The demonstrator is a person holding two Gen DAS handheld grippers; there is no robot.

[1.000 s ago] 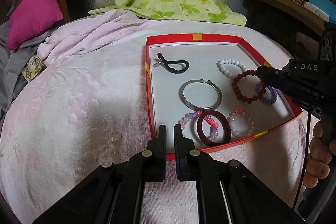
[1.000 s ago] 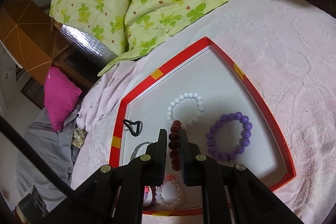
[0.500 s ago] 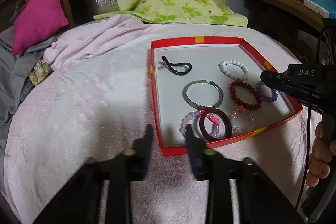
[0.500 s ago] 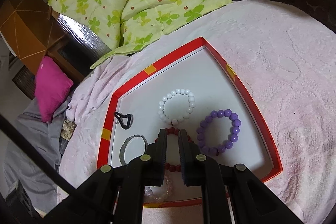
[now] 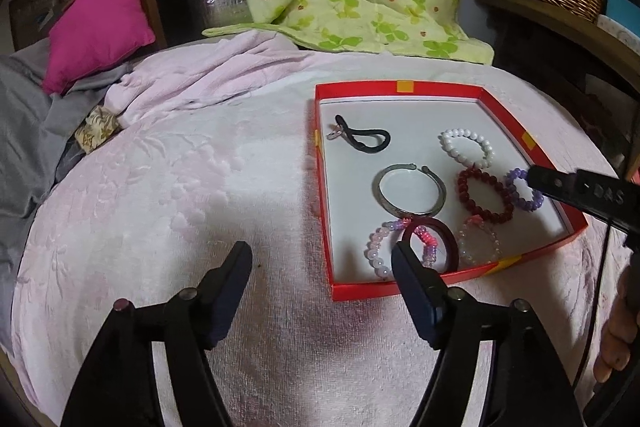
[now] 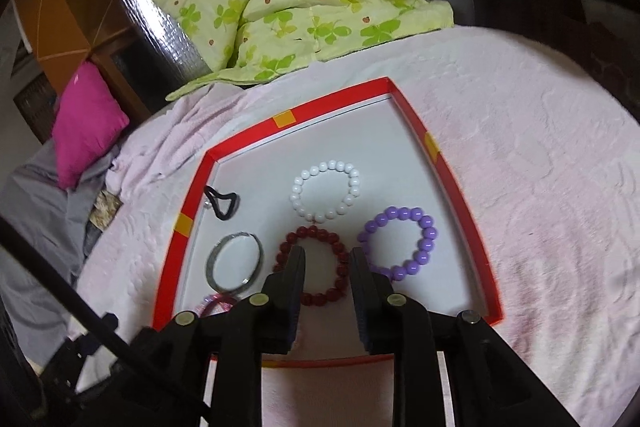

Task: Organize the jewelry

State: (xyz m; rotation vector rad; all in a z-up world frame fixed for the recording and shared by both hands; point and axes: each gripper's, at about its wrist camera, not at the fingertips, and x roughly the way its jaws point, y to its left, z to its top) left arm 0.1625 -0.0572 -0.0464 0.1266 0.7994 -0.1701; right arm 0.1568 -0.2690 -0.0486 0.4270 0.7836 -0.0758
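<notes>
Dark red bead bracelet lies flat in red tray, free. Right gripper spread above it, empty; left gripper spread wide. Beads light, slippery, probably elastic; pinch across one strand.

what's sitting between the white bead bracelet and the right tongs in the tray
The dark red bead bracelet lies flat between the white bead bracelet and the open right tongs, nearly touching the white one. The right wrist view shows it best.

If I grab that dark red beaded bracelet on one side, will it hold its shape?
Probably not: the dark red beaded bracelet looks like strung beads, so it would likely sag. The round, glossy beads may slip. The right claw is open above it.
</notes>
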